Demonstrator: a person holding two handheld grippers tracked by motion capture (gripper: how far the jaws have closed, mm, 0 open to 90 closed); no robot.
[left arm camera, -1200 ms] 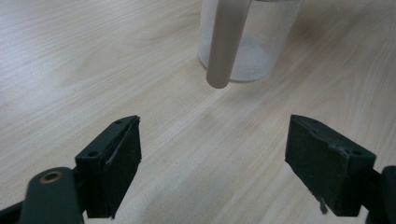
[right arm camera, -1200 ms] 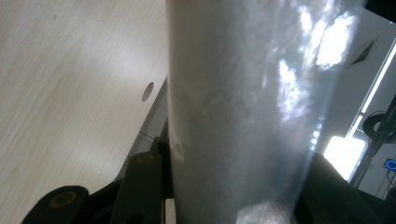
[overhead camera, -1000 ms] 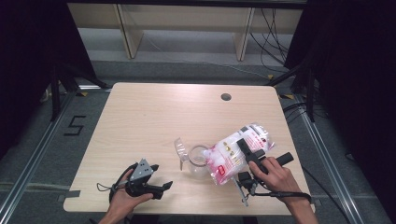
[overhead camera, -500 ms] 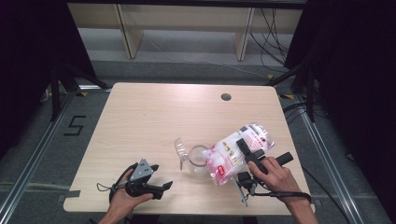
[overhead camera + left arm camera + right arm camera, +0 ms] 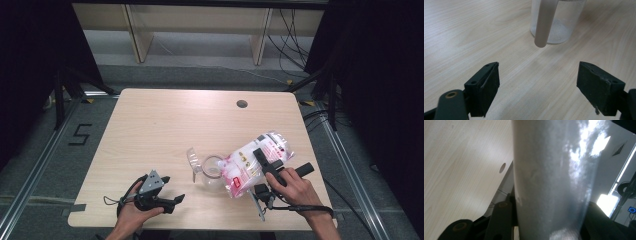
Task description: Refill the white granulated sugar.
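A pale wooden counter (image 5: 165, 130) is standing on a grey floor with dark curtains to either side and a light shelf frame behind it. Toward its near right part, a clear plastic bag (image 5: 252, 165) with pink and red print is lying tilted, its lower end pointing into the mouth of a clear measuring cup (image 5: 210, 170) that is sitting just beside it near the middle of the counter. The right claw (image 5: 264, 161) is gripping this bag across its width, the jaws partly closed and pressing on the plastic from both sides; in the right gripper view the bag (image 5: 549, 182) is rising as a cloudy column between the two black jaws. The person's right hand (image 5: 292, 185) is holding that tool at the near right edge, with a cable trailing along the forearm. Well apart, at the near left edge, the left claw (image 5: 172, 200) is resting low over the counter in the left hand (image 5: 135, 215), its jaws standing wide with nothing between them. In the left gripper view the cup (image 5: 556, 22) is showing ahead, a little white powder on its bottom.
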